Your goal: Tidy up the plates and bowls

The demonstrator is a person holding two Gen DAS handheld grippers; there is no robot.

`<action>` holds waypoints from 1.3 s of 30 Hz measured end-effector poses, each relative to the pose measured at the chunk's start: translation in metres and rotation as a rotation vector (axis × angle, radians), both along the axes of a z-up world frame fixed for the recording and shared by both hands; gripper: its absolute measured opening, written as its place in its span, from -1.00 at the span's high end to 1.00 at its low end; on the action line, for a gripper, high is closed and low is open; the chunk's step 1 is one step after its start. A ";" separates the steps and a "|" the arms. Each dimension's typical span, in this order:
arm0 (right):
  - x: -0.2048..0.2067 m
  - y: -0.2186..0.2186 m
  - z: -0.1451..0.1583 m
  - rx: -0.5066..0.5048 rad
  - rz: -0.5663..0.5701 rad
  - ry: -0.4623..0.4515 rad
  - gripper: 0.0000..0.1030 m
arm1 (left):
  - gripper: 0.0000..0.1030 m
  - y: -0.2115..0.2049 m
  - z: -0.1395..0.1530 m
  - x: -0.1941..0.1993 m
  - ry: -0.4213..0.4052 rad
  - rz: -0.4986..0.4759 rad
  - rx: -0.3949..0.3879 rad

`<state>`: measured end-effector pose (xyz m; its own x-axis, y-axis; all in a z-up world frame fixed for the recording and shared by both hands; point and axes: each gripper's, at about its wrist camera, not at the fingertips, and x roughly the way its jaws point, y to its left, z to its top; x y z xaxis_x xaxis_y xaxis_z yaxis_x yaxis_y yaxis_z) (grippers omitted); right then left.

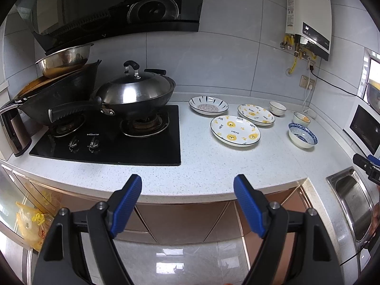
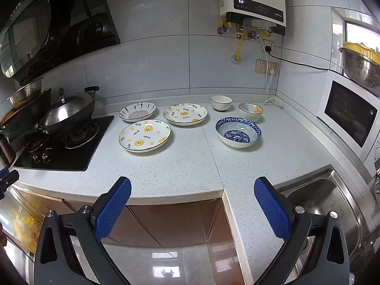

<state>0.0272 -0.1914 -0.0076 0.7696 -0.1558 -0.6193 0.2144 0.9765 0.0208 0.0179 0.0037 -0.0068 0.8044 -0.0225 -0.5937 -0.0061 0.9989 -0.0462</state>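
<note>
Left gripper [image 1: 187, 190] sits low in the frame's centre, blue pads spread wide, holding nothing; right gripper [image 2: 192, 191] likewise, jaws wide apart.

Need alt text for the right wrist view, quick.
Open right tongs hover before a speckled counter holding three plates on the left and three bowls on the right, none stacked. A stove lies far left, a sink at right.

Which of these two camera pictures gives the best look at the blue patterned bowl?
The right wrist view. There the blue bowl sits near the middle, large, with its inner pattern plain to see. In the left wrist view the same bowl lies far off to the right, smaller and squashed by the lens, its inside only partly visible.
</note>
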 end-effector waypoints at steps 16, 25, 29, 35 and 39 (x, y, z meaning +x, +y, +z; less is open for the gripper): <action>0.002 0.010 -0.003 -0.004 -0.030 0.003 -0.98 | -0.54 0.018 -0.004 0.015 0.013 -0.022 -0.017; 0.009 0.016 -0.003 -0.007 -0.035 0.001 -0.98 | -0.54 0.028 -0.005 0.031 0.019 -0.043 -0.023; 0.016 0.022 -0.002 -0.008 -0.040 0.002 -0.98 | -0.54 0.030 -0.005 0.040 0.018 -0.058 -0.026; 0.024 0.030 -0.003 -0.005 -0.041 0.005 -0.98 | -0.54 0.031 -0.006 0.054 0.021 -0.084 -0.026; 0.032 0.034 -0.004 -0.007 -0.032 0.007 -0.98 | -0.54 0.031 -0.007 0.059 0.022 -0.090 -0.027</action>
